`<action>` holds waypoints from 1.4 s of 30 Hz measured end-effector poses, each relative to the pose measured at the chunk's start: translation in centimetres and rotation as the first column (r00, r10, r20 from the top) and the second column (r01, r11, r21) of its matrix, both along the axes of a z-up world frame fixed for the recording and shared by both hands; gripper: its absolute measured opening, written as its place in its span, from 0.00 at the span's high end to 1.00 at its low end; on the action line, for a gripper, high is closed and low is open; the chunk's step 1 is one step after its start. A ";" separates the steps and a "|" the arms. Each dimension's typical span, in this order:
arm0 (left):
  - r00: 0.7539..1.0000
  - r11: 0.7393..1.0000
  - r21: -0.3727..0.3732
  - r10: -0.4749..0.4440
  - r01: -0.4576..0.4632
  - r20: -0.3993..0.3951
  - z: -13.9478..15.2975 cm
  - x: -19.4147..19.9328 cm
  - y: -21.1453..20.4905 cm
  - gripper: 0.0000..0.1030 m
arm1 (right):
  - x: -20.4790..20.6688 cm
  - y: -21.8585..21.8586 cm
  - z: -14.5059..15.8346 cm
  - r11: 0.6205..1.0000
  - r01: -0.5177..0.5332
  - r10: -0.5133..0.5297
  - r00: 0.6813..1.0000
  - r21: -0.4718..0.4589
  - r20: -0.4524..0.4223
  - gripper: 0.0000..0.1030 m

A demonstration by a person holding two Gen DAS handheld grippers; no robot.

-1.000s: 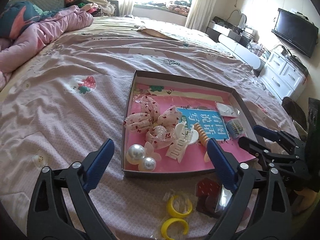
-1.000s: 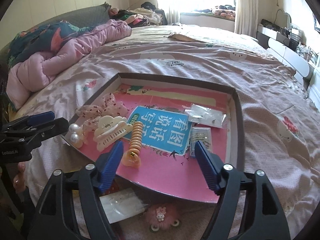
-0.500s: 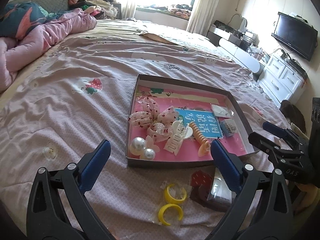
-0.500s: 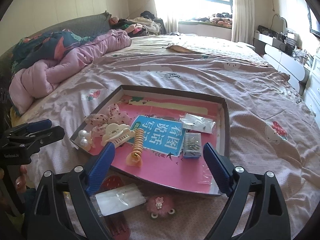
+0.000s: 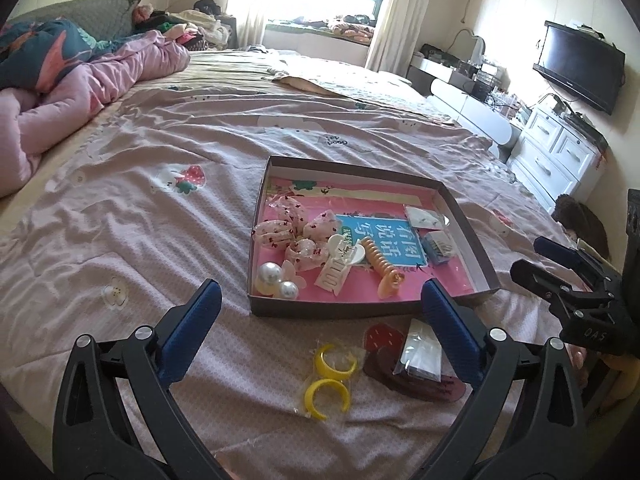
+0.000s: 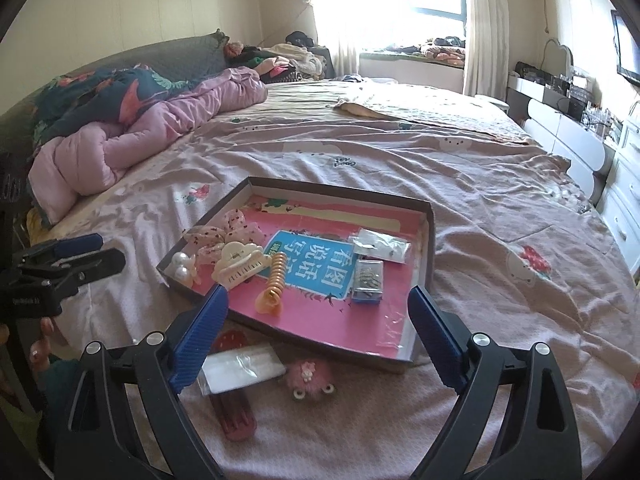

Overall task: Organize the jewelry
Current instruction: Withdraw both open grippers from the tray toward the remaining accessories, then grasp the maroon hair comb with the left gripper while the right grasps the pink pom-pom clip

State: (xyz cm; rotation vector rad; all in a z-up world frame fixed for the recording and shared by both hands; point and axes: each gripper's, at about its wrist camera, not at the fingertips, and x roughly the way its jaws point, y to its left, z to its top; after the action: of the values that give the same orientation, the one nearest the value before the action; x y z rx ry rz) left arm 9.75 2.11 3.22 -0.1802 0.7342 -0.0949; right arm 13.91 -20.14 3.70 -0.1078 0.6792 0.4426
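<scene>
Now both grippers hang spread and empty, the right gripper having just widened, the left gripper beside it; ahead of both lies the box with clips, and yellow rings sit just below the left's jaws

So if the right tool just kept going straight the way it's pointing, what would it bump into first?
Probably the near edge of the box or its pink floor just beyond. The right tool is open and empty, aimed down at that spot, roughly between the orange spiral clip and the small blue packet. Depth is hard to judge.
</scene>
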 end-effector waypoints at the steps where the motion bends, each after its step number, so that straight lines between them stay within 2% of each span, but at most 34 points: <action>1: 1.000 1.000 0.002 0.001 -0.001 0.002 0.1 -0.2 0.0 0.11 | -0.2 -0.2 0.1 1.000 -0.001 0.001 1.000 -0.003 0.002 0.14; 22: 1.000 0.999 0.038 -0.017 0.018 -0.023 -0.5 -3.2 -1.7 0.11 | -3.7 -2.8 -1.2 0.999 -0.026 0.026 1.000 -0.039 -0.009 0.14; 35: 0.995 0.995 0.076 -0.061 0.067 -0.074 -2.0 -4.2 -4.3 0.11 | -4.8 -4.6 -2.4 0.999 -0.021 0.020 0.999 -0.041 -0.027 0.14; 42: 0.989 0.992 0.067 -0.094 0.102 -0.118 -3.3 -4.5 -5.6 0.11 | -5.0 -5.8 -2.6 0.999 -0.008 0.008 1.000 -0.033 -0.025 0.14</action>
State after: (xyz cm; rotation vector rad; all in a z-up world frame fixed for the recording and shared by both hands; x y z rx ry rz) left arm 5.24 -3.47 -0.11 -0.0801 0.8599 -0.1522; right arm 8.92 -25.90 1.09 -0.1368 0.7104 0.4410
